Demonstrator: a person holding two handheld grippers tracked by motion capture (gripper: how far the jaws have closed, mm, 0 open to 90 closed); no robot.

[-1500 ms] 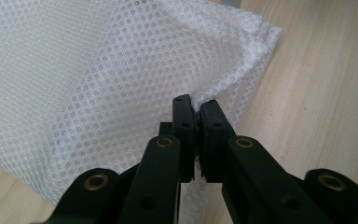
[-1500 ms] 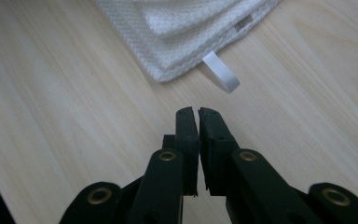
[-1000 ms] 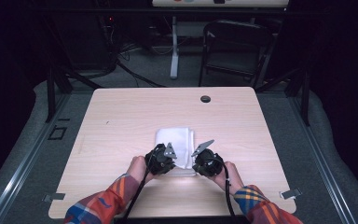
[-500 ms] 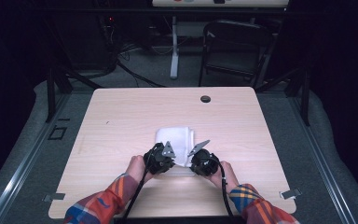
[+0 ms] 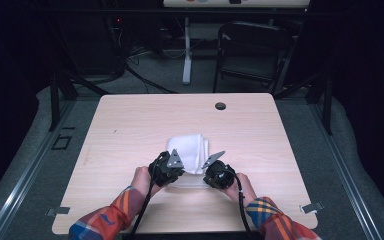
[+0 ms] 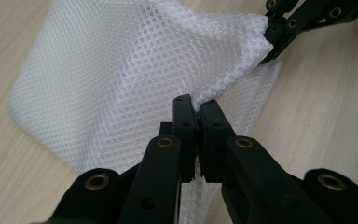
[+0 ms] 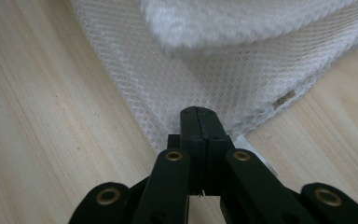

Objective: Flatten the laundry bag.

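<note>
A white mesh cloth (image 5: 187,147) lies folded near the middle of the wooden table (image 5: 130,125). My left gripper (image 5: 179,174) is at its near edge, shut on a pinch of the mesh (image 6: 121,70) between the jaw tips (image 6: 196,105). My right gripper (image 5: 206,172) is close beside it on the right, shut on the cloth's thin edge (image 7: 200,114). In the right gripper view a thicker fold (image 7: 242,18) lies beyond the jaws. The left gripper view also shows the right gripper (image 6: 270,39) holding a raised corner of the mesh.
A dark round grommet (image 5: 220,106) sits near the table's far edge. A small tag (image 7: 286,98) sticks out of the cloth's hem. Bare wood surrounds the cloth. A chair (image 5: 255,50) and stand legs are on the floor beyond the table.
The right gripper has edged slightly left toward the left one. The cloth and the left gripper look the same.
</note>
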